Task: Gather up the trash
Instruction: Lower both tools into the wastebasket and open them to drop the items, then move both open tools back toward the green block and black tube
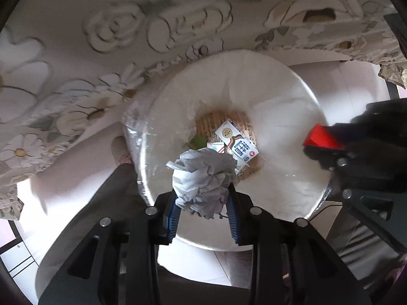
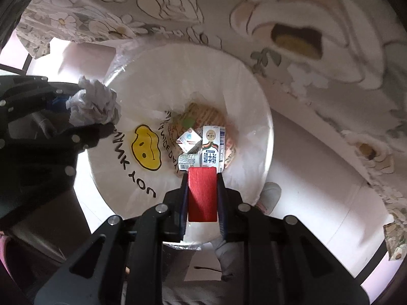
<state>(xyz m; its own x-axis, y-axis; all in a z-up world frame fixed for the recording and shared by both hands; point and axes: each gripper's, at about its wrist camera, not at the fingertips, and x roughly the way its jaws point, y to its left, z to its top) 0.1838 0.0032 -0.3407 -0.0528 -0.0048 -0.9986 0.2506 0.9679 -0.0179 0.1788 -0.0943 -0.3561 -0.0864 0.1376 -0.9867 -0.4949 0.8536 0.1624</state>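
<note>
Below both grippers stands a round bin lined with a white plastic bag (image 1: 279,117) (image 2: 244,96). At its bottom lie a milk carton (image 1: 237,142) (image 2: 211,150), smaller packets (image 2: 189,139) and a printed wrapper (image 2: 203,113). My left gripper (image 1: 203,198) points down over the bin, shut on a crumpled grey paper ball (image 1: 203,178) (image 2: 92,101). My right gripper (image 2: 202,190) is shut on a flat red box (image 2: 202,193) (image 1: 323,137) and hangs above the carton. Each gripper shows at the edge of the other's view.
A tablecloth with a flower pattern (image 1: 89,58) (image 2: 318,50) hangs beside the bin. The bag carries a yellow smiley face and black lettering (image 2: 147,147). Pale floor (image 2: 305,172) surrounds the bin, and a slipper (image 2: 271,193) sits by its rim.
</note>
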